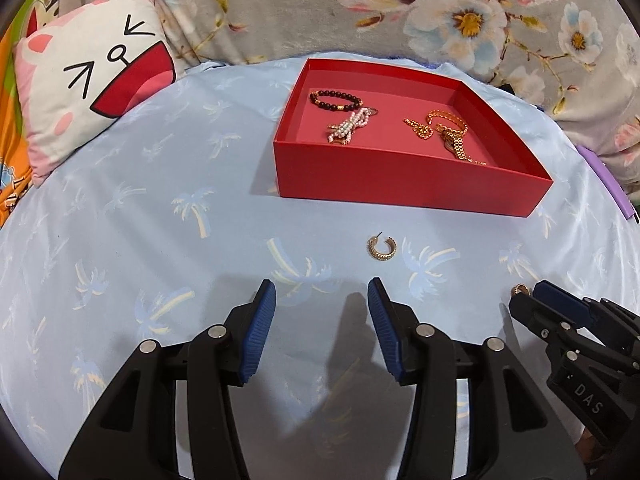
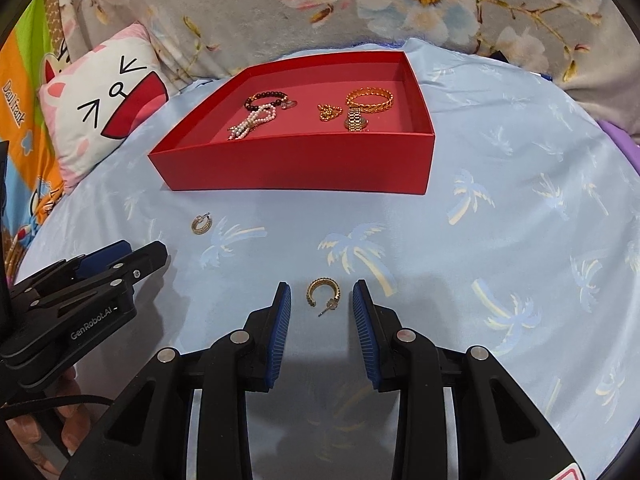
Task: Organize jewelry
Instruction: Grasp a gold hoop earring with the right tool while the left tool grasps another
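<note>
A red open box [image 1: 400, 188] [image 2: 300, 168] lies on a blue palm-print sheet. It holds a black bead bracelet [image 2: 266, 100], a pearl piece [image 2: 252, 122], a gold chain [image 2: 329, 112], a gold bangle [image 2: 370, 100] and a gold watch band [image 2: 354, 122]. Two gold hoop earrings lie on the sheet in front of it. One earring [image 1: 382, 249] sits just ahead and right of my left gripper [image 1: 321, 286], which is open and empty. The other earring [image 2: 324, 294] lies between the tips of my right gripper [image 2: 321, 287]; the jaws are open and the pads are clear of it.
A cat-face pillow [image 1: 92, 84] [image 2: 104, 100] leans at the back left. A floral blanket [image 1: 460, 12] runs behind the box. A purple object [image 1: 608, 176] lies at the sheet's right edge. A hand [image 2: 52, 432] holds the left gripper.
</note>
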`<action>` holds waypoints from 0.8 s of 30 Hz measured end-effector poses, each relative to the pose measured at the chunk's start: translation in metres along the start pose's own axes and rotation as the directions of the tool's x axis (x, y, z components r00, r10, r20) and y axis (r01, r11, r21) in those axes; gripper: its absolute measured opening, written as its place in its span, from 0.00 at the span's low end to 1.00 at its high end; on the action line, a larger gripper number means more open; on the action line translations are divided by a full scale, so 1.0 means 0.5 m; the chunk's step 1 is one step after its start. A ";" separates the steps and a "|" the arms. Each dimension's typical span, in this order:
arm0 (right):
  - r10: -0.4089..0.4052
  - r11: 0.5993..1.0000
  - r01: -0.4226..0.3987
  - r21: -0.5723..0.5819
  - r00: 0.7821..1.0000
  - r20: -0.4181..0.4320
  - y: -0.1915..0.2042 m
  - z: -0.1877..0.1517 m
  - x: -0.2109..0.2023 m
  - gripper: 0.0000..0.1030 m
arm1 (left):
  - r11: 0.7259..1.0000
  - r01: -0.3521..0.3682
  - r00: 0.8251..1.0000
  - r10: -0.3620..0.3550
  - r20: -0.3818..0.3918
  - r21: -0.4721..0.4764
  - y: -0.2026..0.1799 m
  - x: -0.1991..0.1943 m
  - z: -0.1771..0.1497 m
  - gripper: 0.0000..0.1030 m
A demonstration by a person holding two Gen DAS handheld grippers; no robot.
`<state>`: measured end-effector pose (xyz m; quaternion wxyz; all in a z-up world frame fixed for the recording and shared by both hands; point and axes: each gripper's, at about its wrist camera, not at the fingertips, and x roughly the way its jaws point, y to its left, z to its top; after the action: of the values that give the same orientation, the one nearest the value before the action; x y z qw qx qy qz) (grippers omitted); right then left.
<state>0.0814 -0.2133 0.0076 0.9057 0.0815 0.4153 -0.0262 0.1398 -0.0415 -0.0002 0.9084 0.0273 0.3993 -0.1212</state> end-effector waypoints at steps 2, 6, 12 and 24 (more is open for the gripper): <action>-0.019 1.000 0.019 -0.010 1.000 -0.001 0.004 0.000 0.001 0.27 | 1.000 0.005 1.000 -0.005 -0.008 -0.006 0.002 0.002 0.000 0.45; -0.039 0.999 0.039 -0.009 0.999 -0.003 0.004 0.001 0.002 0.16 | 1.000 0.015 1.000 -0.016 -0.021 -0.018 0.007 0.007 0.002 0.45; -0.040 0.999 0.040 -0.003 0.999 0.000 -0.005 -0.002 -0.003 0.15 | 0.999 0.043 0.999 -0.043 -0.026 0.005 -0.010 0.016 0.017 0.46; -0.031 0.999 0.031 0.015 1.000 0.002 -0.013 -0.007 -0.008 0.15 | 0.997 -0.001 1.000 0.003 -0.031 0.072 -0.056 0.064 0.052 0.45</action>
<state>0.0756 -0.2193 0.0073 0.9049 0.0818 0.4154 -0.0434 0.1723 -0.0786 -0.0047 0.9007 0.0622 0.4086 -0.1342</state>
